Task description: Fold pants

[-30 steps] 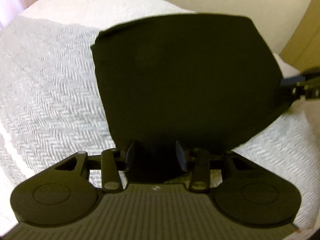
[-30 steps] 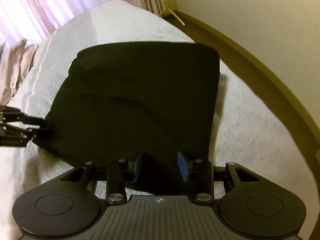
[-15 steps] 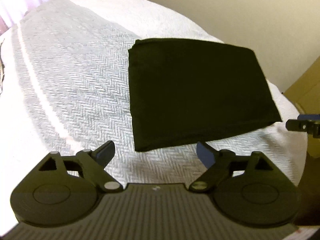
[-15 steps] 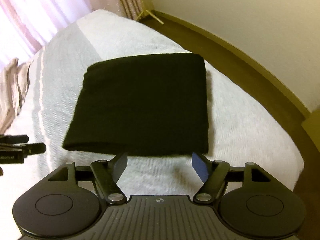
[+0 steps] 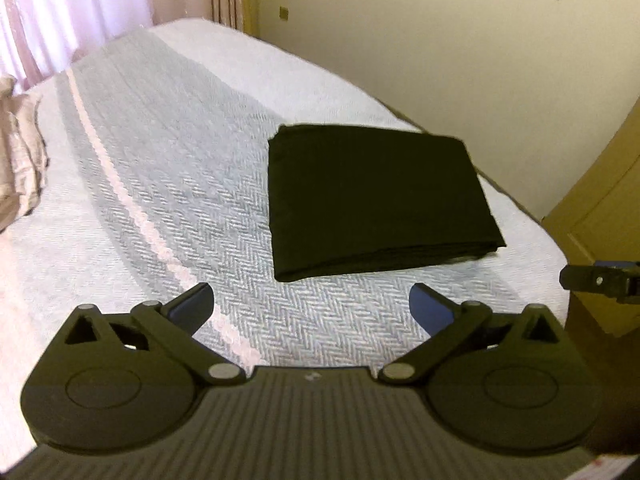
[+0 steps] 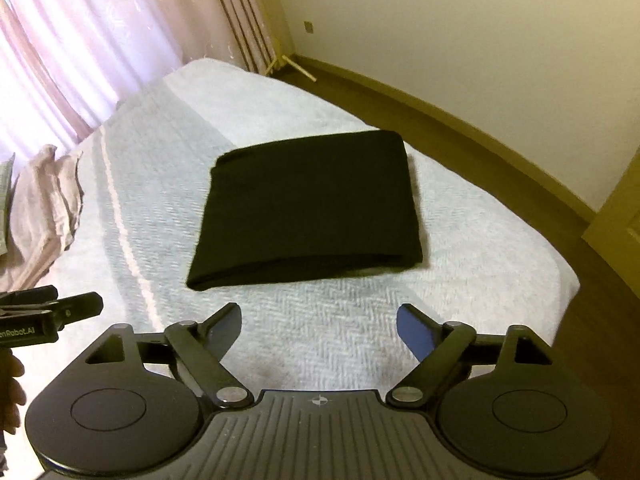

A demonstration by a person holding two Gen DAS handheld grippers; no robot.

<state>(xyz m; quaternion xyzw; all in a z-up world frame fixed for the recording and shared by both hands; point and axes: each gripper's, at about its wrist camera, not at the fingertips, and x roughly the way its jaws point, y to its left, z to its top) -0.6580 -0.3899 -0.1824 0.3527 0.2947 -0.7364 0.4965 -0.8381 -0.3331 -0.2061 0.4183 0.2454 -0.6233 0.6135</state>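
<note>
both tools point(image 5: 311, 302) lifted off folded pants point(image 5: 376, 196); pillows point(image 6: 44, 208) beyond.

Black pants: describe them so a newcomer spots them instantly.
Start at the white herringbone bedspread covering the bed. Near its foot corner, by the wall side, lie the black pants, folded into a flat rectangle. They are the only dark item; the pinkish pillows sit far off.

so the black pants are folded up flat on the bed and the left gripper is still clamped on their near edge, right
Not quite. The left gripper holds nothing: its jaws are opening, clear of the folded black pants, which lie alone on the bed, as the left wrist view shows.
</note>
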